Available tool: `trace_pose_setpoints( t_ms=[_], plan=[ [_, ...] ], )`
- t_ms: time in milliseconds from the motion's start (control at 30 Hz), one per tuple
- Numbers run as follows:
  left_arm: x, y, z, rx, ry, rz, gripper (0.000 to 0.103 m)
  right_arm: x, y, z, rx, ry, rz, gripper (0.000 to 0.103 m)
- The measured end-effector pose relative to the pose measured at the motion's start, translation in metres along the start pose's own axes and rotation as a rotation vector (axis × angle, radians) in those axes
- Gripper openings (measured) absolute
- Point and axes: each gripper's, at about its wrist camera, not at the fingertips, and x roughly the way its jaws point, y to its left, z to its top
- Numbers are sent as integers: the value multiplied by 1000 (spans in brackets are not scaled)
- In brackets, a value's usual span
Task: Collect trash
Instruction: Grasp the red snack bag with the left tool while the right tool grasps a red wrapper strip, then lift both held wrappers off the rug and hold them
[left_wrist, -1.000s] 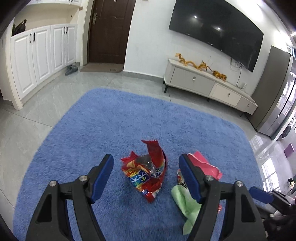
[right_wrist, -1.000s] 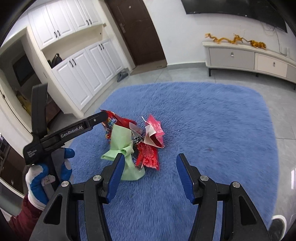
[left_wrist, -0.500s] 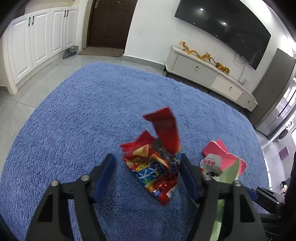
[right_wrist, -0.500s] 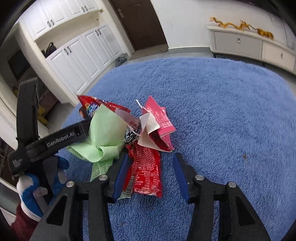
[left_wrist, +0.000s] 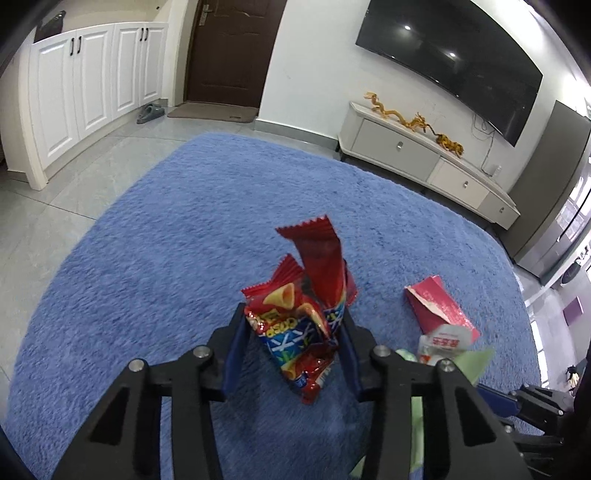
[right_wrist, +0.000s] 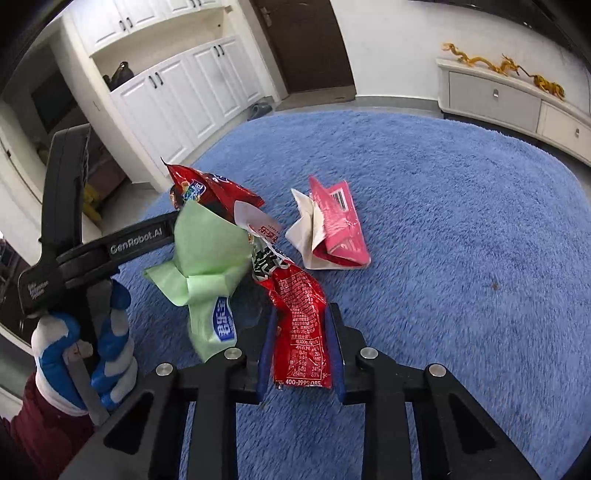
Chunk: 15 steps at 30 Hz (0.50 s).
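Observation:
My left gripper (left_wrist: 293, 332) is shut on a red snack bag (left_wrist: 303, 306) with a blue band and holds it above the blue rug (left_wrist: 166, 240). My right gripper (right_wrist: 299, 336) is shut on a red foil wrapper (right_wrist: 299, 314); a pale green wrapper (right_wrist: 207, 258) hangs beside it on the left, touching it. A pink and white carton (right_wrist: 332, 229) lies flattened on the rug beyond the right gripper; it also shows in the left wrist view (left_wrist: 436, 310). The left gripper's body (right_wrist: 110, 243) and gloved hand (right_wrist: 85, 350) show at the left of the right wrist view.
A white TV cabinet (left_wrist: 424, 162) with gold dragon figures stands along the far wall under a black TV (left_wrist: 454, 62). White cupboards (left_wrist: 92, 81) and a brown door (left_wrist: 229, 51) are at the far left. Grey tile floor (left_wrist: 55, 184) surrounds the rug.
Both grippers came down onto the trash pile and shut: the left on the red snack bag, the right on the red foil wrapper. Both wrappers are now lifted off the rug.

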Motion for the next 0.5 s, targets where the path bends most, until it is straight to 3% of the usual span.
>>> trace_pose_setpoints(
  t_ms=[267, 467, 500],
  plan=[
    [-44, 11, -4, -3, -66, 23, 41, -29, 15, -26, -17, -24, -6, 25],
    [-86, 9, -12, 5, -122, 11, 41, -58, 4, -51, 39, -51, -9, 24],
    [-92, 8, -14, 8, -130, 6, 41, -63, 1, -56, 47, -57, -7, 15]
  ],
)
